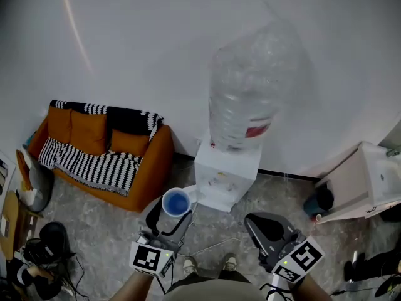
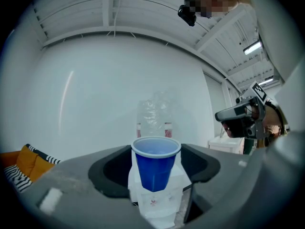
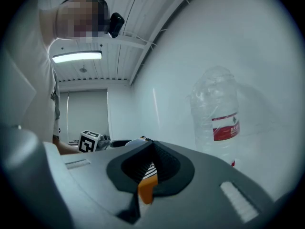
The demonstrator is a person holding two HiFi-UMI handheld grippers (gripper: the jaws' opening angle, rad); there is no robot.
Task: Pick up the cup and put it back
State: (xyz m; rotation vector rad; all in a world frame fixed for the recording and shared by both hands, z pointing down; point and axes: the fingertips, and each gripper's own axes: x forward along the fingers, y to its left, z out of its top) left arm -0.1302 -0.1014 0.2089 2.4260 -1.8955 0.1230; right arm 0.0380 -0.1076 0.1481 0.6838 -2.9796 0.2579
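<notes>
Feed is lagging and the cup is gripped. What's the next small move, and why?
Probably ease the left tongs forward to the dispenser and lower the cup there. The cup is upright and clamped in mid-air beside the dispenser, not set down yet; the right tongs are shut and empty.

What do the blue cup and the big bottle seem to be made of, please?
The blue cup: likely thin plastic, smooth, slightly glossy, with a rolled rim. The big bottle: probably clear plastic, see-through with crinkled, glinting walls.
</notes>
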